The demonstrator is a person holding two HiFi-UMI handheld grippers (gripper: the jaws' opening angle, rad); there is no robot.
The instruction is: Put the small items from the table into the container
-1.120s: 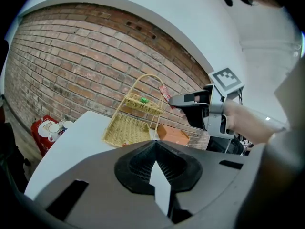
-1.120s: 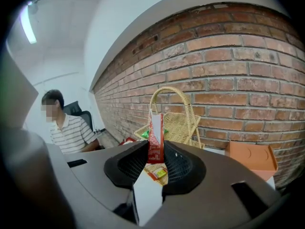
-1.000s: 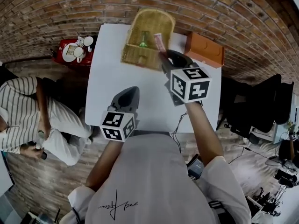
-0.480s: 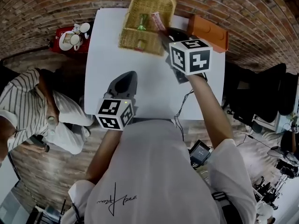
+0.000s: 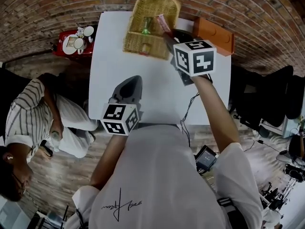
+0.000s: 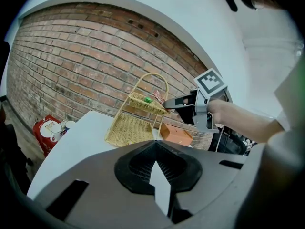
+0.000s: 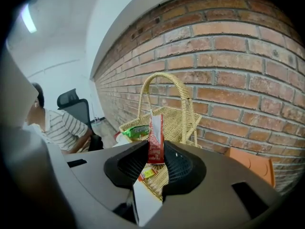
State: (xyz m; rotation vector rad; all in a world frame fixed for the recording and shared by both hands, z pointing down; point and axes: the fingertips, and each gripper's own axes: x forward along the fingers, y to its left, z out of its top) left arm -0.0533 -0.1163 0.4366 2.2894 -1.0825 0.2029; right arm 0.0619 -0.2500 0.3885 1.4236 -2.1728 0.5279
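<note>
My right gripper [image 7: 155, 160] has its fingers pinching a red packet [image 7: 155, 138] by its lower end, so the packet stands upright between them. In the head view it hangs at the 3 o'clock rim of the wicker basket [image 5: 148, 20], level with the upper shelf. I cannot tell whether it touches the wicker. The basket stands at 12 o'clock on the white surface [image 5: 112, 61]. A green packet [image 7: 135, 131] lies on the upper shelf and a small yellow item [image 7: 146, 174] on the lower one. My left gripper [image 6: 157, 149] has its fingers pressed together with nothing between them, and it hovers at 6 o'clock near the front edge of the surface. An orange box [image 5: 214, 35] sits at 2 o'clock, just beside the basket. A red tray of cups [image 5: 76, 44] sits off the surface at 10 o'clock.
</note>
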